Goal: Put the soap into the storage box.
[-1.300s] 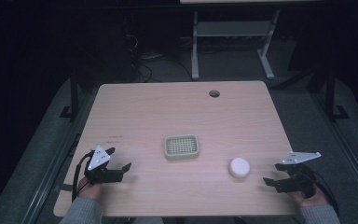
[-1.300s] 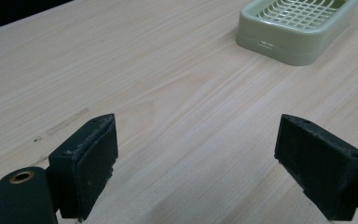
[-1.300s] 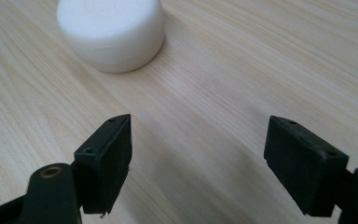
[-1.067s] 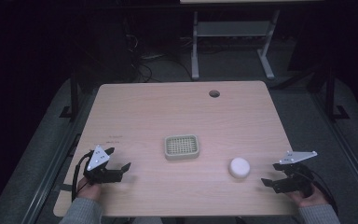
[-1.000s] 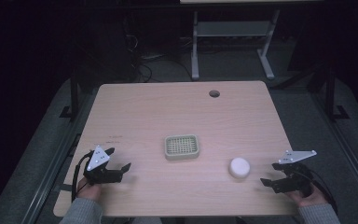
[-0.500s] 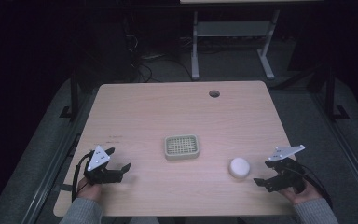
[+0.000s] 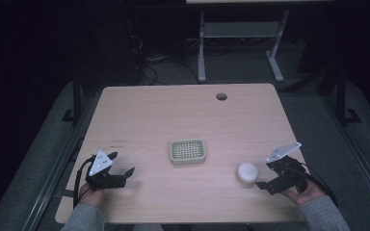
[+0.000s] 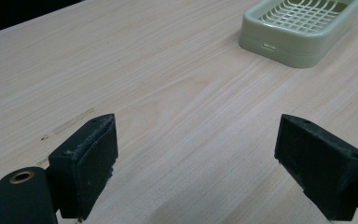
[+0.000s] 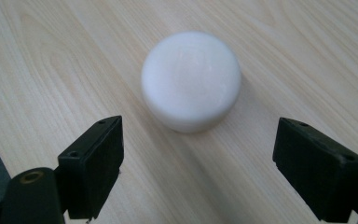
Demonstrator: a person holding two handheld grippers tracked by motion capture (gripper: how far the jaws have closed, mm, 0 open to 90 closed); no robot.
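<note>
Right hand-held gripper (image 7: pixel 261 178) sat low at the table (image 7: pixel 183 115) edge, jaws spread wide, empty. White round puck (image 9: pixel 191 79) lay on the table just ahead of it, centred between the jaws, untouched. Left hand-held gripper (image 7: pixel 123 174) also wide, empty, well apart from the pale green basket (image 7: pixel 188 151) mid-table.

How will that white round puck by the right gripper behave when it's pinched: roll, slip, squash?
The white puck lies on a flat face, low and wide, so it probably won't roll or tip when nudged. Its smooth curved side may slip between flat jaws unless gripped across the middle. It looks solid, likely stiff; its weight can't be judged. The right gripper is open wider than the puck.
</note>
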